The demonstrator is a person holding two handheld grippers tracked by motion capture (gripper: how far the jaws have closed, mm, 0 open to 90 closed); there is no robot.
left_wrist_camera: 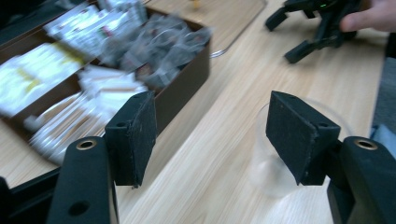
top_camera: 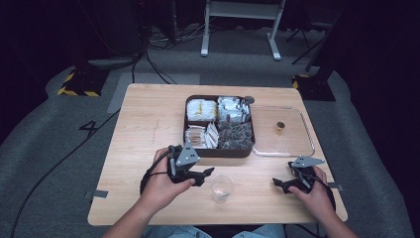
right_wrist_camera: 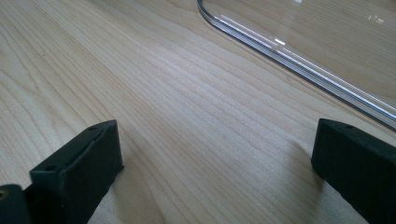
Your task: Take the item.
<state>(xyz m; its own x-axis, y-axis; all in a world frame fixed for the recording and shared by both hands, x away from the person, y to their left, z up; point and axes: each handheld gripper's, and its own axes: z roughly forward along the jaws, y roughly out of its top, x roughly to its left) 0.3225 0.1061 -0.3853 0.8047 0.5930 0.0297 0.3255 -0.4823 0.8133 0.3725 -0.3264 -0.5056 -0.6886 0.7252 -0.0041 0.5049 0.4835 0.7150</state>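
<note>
from the high view we see a light wooden tabletop [top_camera: 148,124] on grey floor [top_camera: 49,148] in a dark room, bearing a packet-filled box [top_camera: 219,148], a clear lid [top_camera: 283,130] and a clear cup [top_camera: 222,188]. in the left gripper view our left tool [left_wrist_camera: 212,135] gapes wide and empty, the cup just beyond its right jaw. in the right gripper view our right tool [right_wrist_camera: 219,158] stands wide over bare wood, holding nothing.

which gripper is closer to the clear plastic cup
Left. The left gripper sits just left of the clear plastic cup, jaws open; the right gripper rests farther off to the cup's right.
</note>
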